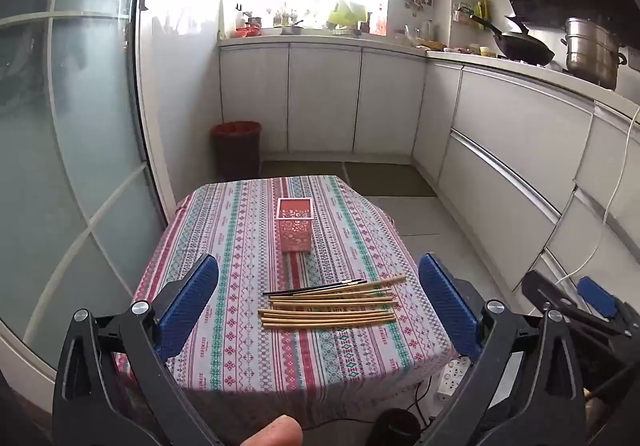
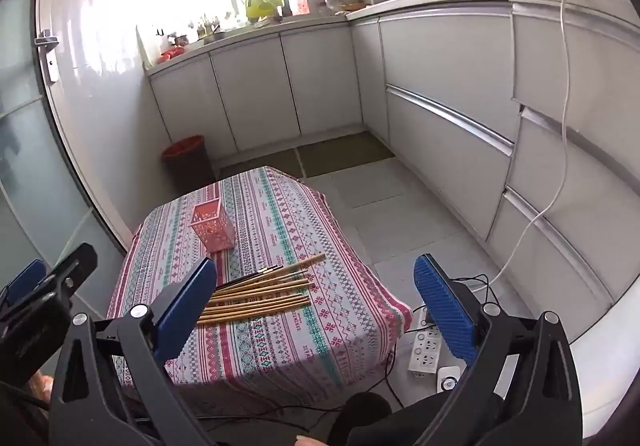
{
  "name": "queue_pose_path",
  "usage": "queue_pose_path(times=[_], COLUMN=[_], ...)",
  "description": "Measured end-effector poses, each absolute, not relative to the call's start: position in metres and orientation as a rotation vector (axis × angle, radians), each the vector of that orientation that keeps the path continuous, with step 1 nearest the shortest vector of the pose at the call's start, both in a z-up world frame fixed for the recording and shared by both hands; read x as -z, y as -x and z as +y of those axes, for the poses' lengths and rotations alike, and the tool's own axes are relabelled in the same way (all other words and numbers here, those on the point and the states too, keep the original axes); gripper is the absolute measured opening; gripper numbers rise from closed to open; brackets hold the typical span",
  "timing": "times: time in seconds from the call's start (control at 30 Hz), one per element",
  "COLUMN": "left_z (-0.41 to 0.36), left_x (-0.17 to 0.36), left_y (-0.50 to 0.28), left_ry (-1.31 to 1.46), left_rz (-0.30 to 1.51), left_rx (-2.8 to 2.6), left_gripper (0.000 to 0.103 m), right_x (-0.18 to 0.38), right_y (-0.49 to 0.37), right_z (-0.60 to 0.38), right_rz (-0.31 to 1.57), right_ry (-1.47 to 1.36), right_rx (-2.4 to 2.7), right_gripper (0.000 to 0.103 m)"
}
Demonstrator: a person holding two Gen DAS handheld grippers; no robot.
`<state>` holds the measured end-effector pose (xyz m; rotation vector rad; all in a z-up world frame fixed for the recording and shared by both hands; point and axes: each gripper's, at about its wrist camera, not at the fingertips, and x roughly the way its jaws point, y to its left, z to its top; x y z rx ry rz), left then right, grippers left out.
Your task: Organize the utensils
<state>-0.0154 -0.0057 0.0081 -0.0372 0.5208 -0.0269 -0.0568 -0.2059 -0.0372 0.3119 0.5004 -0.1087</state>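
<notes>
Several wooden chopsticks (image 1: 328, 306) lie side by side on the patterned tablecloth (image 1: 240, 326), with a thin dark brush or stick (image 1: 316, 288) at their far edge. A pink cut-out holder (image 1: 295, 224) stands upright and empty behind them. My left gripper (image 1: 319, 286) is open, held above the near table edge, fingers either side of the chopsticks in view. In the right wrist view the chopsticks (image 2: 260, 296) and holder (image 2: 212, 226) sit left of centre. My right gripper (image 2: 316, 286) is open and empty, off the table's right side.
The small table stands in a kitchen. White cabinets (image 1: 500, 150) run along the right and back. A red-lined bin (image 1: 237, 148) stands by the glass door (image 1: 60, 166). A power strip (image 2: 424, 346) and cables lie on the floor right of the table.
</notes>
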Motion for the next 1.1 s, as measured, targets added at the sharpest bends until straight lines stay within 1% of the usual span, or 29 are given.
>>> queue_pose_path(times=[0.43, 1.1], left_z=[-0.008, -0.008], left_x=[-0.007, -0.006], left_y=[0.011, 0.010], left_ry=[0.024, 0.018], left_rz=[0.542, 0.546], left_rx=[0.011, 0.009], left_gripper=[0.096, 0.096], right_x=[0.027, 0.029], right_y=[0.066, 0.062], right_z=[-0.210, -0.214], right_rz=[0.548, 0.570], right_ry=[-0.299, -0.322], right_rx=[0.121, 0.109], right_gripper=[0.096, 0.096])
